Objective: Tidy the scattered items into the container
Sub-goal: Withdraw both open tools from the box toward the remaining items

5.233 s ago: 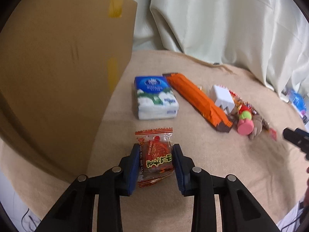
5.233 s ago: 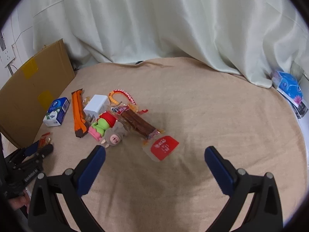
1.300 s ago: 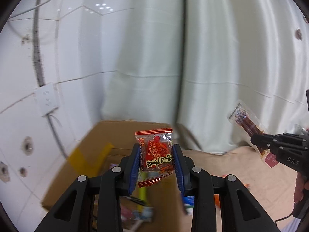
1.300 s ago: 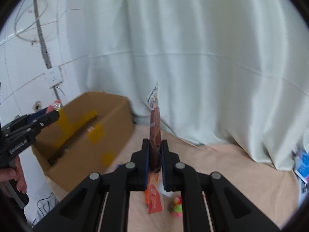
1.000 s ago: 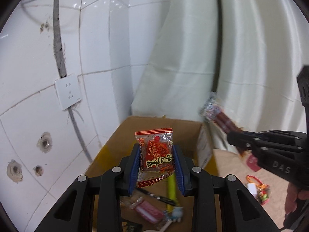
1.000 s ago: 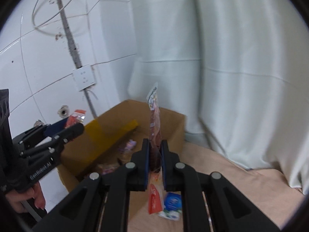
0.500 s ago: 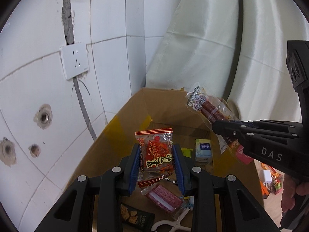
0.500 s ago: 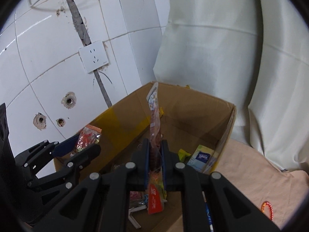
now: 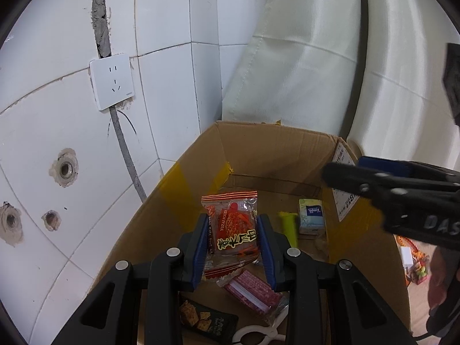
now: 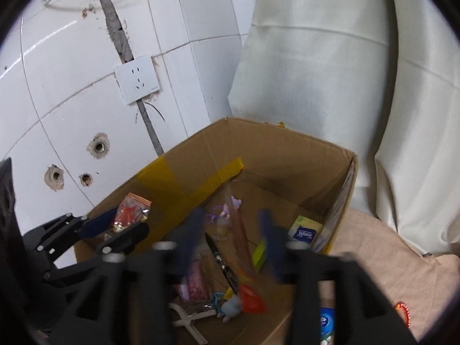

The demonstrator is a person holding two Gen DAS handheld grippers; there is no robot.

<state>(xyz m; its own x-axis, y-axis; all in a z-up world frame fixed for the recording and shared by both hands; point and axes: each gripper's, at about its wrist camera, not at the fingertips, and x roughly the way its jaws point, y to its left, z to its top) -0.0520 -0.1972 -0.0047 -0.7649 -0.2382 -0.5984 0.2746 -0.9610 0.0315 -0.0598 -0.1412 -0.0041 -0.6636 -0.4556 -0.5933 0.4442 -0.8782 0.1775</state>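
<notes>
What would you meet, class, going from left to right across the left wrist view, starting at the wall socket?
wall socket → red snack packet → yellow-green stick → small tissue pack → right gripper

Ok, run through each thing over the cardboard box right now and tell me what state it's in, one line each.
Brown cardboard box: open-topped, items inside.
Left gripper: shut on the red snack packet, above the box.
Red snack packet: held upright, not released.
Right gripper: jaws opening, blurred.
Long sausage stick packet: blurred between the opening jaws, dropping into the box.
White wall socket: nothing plugged in.
</notes>
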